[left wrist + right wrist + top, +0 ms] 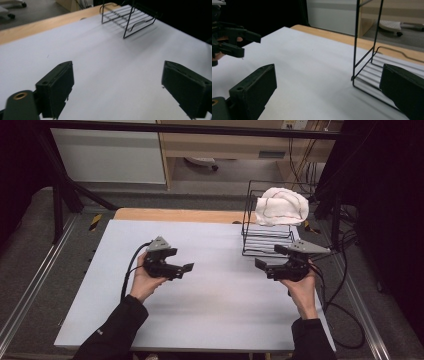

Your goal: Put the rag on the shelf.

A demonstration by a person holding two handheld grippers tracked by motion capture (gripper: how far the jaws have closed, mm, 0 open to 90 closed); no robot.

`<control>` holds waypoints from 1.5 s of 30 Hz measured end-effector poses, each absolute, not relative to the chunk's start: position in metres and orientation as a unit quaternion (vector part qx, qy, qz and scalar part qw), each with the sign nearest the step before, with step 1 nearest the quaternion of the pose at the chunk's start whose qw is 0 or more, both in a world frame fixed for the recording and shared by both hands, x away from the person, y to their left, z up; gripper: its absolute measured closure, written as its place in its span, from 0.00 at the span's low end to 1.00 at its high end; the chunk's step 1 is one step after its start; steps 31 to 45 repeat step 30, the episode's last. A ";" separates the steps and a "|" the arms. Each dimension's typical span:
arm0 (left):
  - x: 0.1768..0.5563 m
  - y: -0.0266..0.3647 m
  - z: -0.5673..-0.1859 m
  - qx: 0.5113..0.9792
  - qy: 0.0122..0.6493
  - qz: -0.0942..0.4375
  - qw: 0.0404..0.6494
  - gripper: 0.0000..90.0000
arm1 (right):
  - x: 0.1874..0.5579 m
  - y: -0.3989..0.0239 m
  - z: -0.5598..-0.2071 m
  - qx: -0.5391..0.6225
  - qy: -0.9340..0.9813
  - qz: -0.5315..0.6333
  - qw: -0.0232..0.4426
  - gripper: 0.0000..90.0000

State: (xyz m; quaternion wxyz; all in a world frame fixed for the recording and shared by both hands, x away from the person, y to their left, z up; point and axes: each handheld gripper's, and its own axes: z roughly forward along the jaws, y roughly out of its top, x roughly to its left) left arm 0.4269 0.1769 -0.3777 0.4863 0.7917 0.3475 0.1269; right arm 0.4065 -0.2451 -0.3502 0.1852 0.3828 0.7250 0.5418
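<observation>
While held above the white table (210,320), left gripper (182,263) spread wide, nothing grasped, right gripper (267,259) likewise released, seemingly just beside the wire rack (250,227).

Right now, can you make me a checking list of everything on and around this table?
Surface: white table top, bare in the middle.
Job's things: black wire rack at the far right, white towel draped over its top.
Clutter: nothing seen.
Grippers: left gripper and right gripper both open, holding nothing.
Cables: black cable trails from the left gripper; more hang off the right edge.
Surroundings: grey floor, wooden cabinet behind.
</observation>
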 end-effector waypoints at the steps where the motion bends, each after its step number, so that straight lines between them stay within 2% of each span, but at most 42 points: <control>1: 0.424 0.185 -0.382 0.793 0.351 0.125 0.482 0.09 | 0.405 -0.244 -0.355 0.384 0.726 0.540 0.182 0.01; 11: 0.393 0.246 -0.412 0.787 0.380 0.134 0.466 0.07 | 0.392 -0.243 -0.404 0.386 0.752 0.513 0.147 0.00; 18: 0.379 0.272 -0.422 0.784 0.393 0.146 0.457 0.08 | 0.380 -0.258 -0.429 0.399 0.757 0.498 0.138 0.00; 25: 0.372 0.279 -0.430 0.784 0.400 0.144 0.453 0.08 | 0.372 -0.270 -0.440 0.411 0.753 0.496 0.134 0.00; 45: 0.372 0.280 -0.431 0.784 0.400 0.145 0.452 0.08 | 0.372 -0.271 -0.440 0.406 0.755 0.497 0.133 0.00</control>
